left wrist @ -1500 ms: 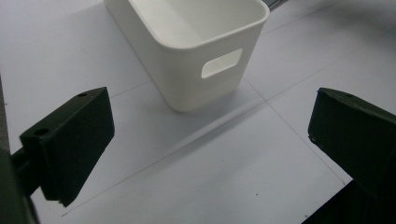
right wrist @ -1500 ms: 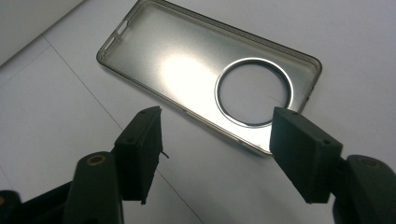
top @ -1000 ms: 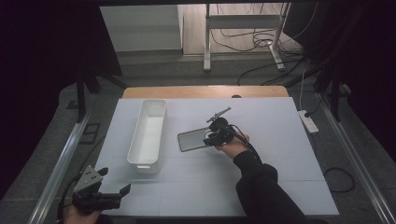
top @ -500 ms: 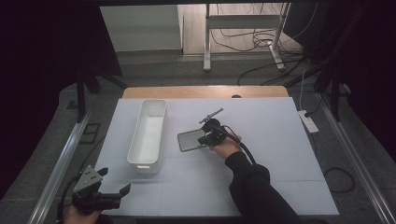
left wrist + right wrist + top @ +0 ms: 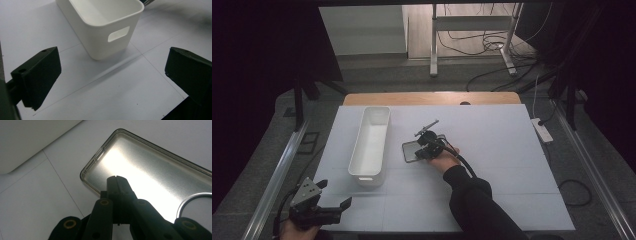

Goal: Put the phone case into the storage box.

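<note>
- The right tongs [image 5: 428,148] have just closed; in the right gripper view their tips are pressed together, gripping nothing, over the phone case [image 5: 155,172]
- The clear phone case lies flat mid-worktop [image 5: 512,150], just right of the white bin [image 5: 371,142]
- The left tongs [image 5: 319,210] hover at the near left corner, jaws wide apart and empty

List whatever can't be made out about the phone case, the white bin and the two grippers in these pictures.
- Phone case: right gripper view, its far end is cut off by the frame edge, and the shut right gripper covers the near edge, so whether the tips pinch the rim cannot be told.
- High view: the case is small and partly hidden by that gripper.
- White bin: left gripper view, far end cut off at the top edge.
- Left gripper: open; its hand is cut off at the bottom edge.
</note>
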### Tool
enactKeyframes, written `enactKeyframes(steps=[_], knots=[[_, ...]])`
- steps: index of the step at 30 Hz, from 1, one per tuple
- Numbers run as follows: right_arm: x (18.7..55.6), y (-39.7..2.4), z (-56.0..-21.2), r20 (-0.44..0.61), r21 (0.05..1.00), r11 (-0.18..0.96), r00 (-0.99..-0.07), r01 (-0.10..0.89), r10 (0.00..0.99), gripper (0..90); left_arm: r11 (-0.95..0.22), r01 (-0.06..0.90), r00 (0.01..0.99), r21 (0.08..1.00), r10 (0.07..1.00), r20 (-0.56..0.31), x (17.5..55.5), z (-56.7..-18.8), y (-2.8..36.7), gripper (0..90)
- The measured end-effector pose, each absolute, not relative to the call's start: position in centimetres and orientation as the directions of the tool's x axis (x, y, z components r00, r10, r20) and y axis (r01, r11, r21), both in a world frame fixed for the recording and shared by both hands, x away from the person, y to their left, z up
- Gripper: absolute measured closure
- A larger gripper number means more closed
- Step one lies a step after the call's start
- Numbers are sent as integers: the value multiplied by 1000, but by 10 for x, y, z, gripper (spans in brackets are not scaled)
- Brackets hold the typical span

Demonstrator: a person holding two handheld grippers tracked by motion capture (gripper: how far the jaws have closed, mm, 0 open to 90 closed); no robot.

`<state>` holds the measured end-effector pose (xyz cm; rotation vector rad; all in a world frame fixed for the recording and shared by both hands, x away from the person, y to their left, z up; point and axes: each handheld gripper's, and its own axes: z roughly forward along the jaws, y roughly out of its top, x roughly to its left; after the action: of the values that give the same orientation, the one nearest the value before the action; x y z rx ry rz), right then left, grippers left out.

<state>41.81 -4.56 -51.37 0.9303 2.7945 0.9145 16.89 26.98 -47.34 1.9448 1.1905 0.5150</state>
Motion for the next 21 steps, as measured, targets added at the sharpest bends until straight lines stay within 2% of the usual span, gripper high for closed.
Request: enactKeyframes(steps=[21], knots=[[401, -64, -512, 126, 497, 694, -835, 520, 536, 899, -264, 559, 478, 786, 877, -46, 169, -473, 269, 16]])
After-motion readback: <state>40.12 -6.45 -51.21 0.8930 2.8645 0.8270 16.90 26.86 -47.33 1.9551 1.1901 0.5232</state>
